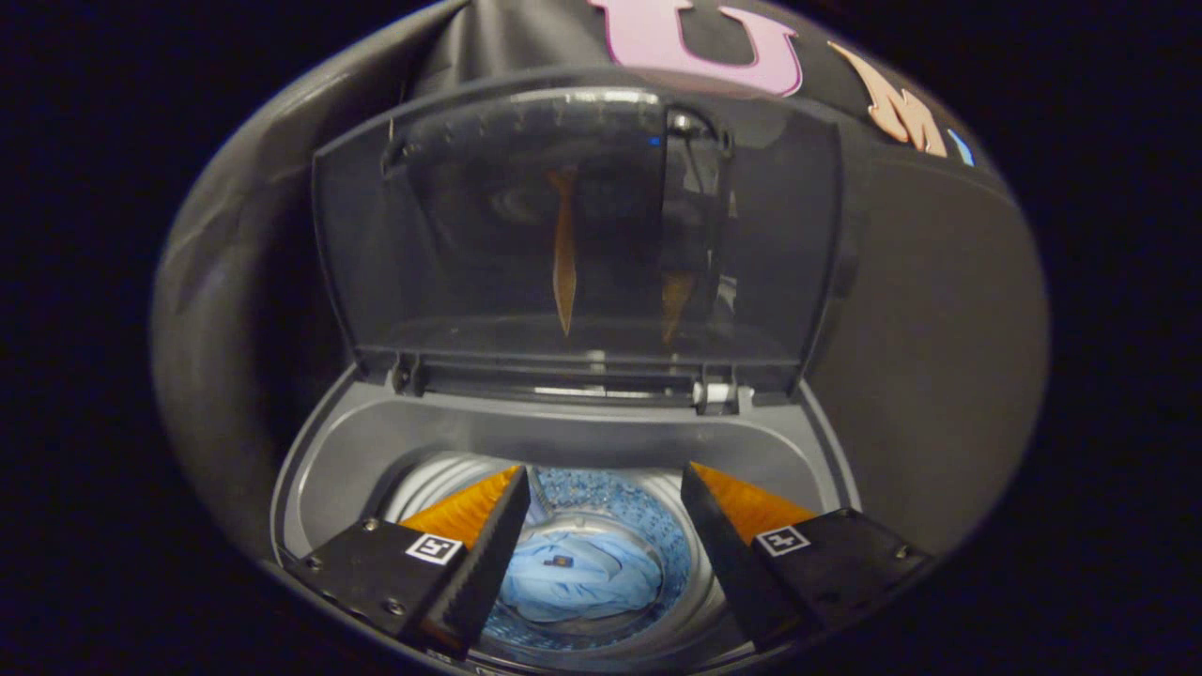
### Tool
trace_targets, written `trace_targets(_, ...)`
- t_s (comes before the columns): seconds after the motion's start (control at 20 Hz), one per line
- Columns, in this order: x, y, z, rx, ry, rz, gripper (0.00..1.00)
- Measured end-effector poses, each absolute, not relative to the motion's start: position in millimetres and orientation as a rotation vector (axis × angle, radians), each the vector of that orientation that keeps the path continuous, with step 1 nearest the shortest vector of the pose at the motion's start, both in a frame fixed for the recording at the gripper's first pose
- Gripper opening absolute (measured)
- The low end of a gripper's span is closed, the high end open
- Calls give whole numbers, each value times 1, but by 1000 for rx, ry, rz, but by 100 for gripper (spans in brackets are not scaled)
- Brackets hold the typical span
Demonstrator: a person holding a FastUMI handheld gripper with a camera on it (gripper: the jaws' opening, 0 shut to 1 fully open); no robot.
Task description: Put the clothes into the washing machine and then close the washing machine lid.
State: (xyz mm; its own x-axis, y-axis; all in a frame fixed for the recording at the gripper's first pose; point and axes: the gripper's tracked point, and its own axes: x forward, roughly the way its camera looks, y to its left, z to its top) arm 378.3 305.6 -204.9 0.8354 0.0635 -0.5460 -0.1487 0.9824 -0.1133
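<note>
- The washing machine point(563, 441) sits below the gripper, a top-loader with its grey rim open toward the camera and the booth's dark cloth wall behind it.
- Its lid point(573, 235), a smoky see-through panel, stands raised almost upright on hinges along the far edge of the opening, so the closing step is not yet done.
- The drum point(615, 493) lies beneath the opening, its speckled blue floor showing between the two fingers.
- The clothes point(573, 577), a light blue bundle, rest on the bottom of the drum, below and between the fingers, touching neither.
- The gripper point(606, 498) hangs over the near side of the opening with its jaws spread wide and nothing held.
- Judgement: the loading step looks finished and the lid step is in hand.
- The next move calls for lifting clear of the drum, reaching to the lid's top edge at the far side, and drawing it forward and down onto the rim.
</note>
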Motion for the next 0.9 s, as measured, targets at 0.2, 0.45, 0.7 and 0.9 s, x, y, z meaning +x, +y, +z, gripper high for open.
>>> trace_targets(0.2, 368, 322, -155, -78, 502, 138, 97)
trace_targets(0.45, 361, 325, -81, -63, 332, 127, 97)
trace_targets(0.7, 357, 335, -16, -87, 207, 141, 97)
trace_targets(0.9, 363, 338, 28, -84, 155, 135, 97)
